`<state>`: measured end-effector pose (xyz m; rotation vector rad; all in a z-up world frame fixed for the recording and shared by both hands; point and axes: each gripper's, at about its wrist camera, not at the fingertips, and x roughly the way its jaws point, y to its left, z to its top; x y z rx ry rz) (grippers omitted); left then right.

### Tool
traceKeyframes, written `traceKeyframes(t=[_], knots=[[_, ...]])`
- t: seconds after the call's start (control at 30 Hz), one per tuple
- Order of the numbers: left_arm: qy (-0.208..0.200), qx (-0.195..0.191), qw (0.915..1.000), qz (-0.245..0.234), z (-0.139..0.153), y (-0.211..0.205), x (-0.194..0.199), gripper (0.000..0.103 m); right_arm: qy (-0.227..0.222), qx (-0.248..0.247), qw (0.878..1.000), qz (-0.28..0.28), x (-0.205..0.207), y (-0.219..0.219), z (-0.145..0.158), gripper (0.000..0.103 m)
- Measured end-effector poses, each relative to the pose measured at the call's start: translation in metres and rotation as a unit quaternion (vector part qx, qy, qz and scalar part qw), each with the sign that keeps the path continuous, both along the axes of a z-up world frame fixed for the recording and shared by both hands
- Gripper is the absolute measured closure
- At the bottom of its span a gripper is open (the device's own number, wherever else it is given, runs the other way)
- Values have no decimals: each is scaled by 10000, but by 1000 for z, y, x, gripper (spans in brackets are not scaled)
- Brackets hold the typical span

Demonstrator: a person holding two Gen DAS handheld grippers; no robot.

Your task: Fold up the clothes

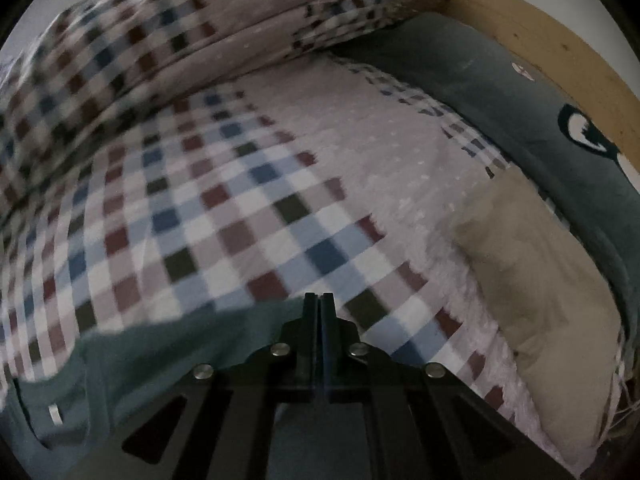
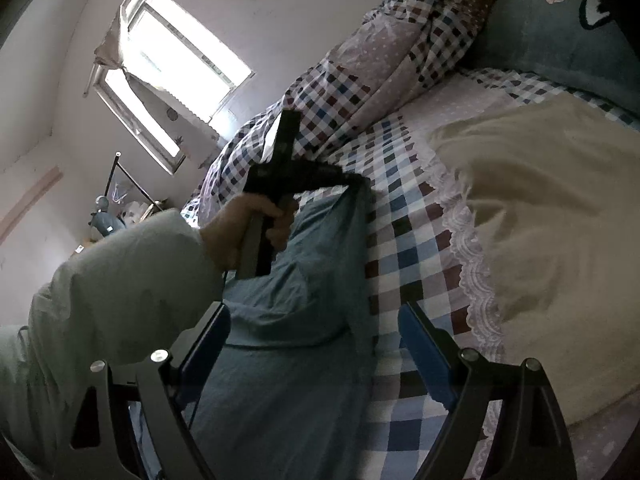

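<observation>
Black left gripper (image 1: pixel 319 300) clamped fully closed at edge of blue-green garment (image 2: pixel 288 280) on checked bedspread (image 1: pixel 224 208); fabric between pads not confirmable. Right gripper (image 2: pixel 316 344) spread wide, empty, above same garment. Possible slip from thin edge pinch, or bedspread dragged along.

A bed (image 2: pixel 404 240) carries everything, spread with a checked sheet (image 1: pixel 224 216) that has a pale dotted panel and lace edging. On it lie a blue-green garment (image 2: pixel 288 320), a beige cloth (image 2: pixel 552 240), a bunched checked quilt (image 2: pixel 360 80) and a grey-blue pillow (image 2: pixel 556 36) by the wooden headboard (image 1: pixel 560 52).
</observation>
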<state>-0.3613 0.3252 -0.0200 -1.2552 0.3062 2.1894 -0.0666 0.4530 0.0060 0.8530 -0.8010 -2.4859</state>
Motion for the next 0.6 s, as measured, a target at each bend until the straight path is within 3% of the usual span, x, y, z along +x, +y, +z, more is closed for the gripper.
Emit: traceKeyframes(t=[0.17, 0.27, 0.37, 0.43, 0.5, 0.6], knots=[[133, 13, 9994, 326, 2, 14, -11, 103, 3, -37, 10000, 6, 1, 2, 1, 14], [130, -175, 9990, 382, -5, 15, -12, 103, -3, -37, 10000, -12, 2, 3, 1, 14], [-156, -93, 9996, 226, -8, 4, -11, 99, -6, -34, 10000, -35, 3, 4, 1, 14], [-186, -77, 9998, 77, -10, 0, -6, 90, 11, -45, 10000, -52, 4, 5, 2, 14], [-245, -98, 9996, -129, -13, -2, 1, 59, 14, -89, 9999, -61, 3, 5, 3, 14], [-287, -367, 9982, -388, -22, 3, 11, 52, 15, -112, 9999, -55, 4, 4, 3, 14]])
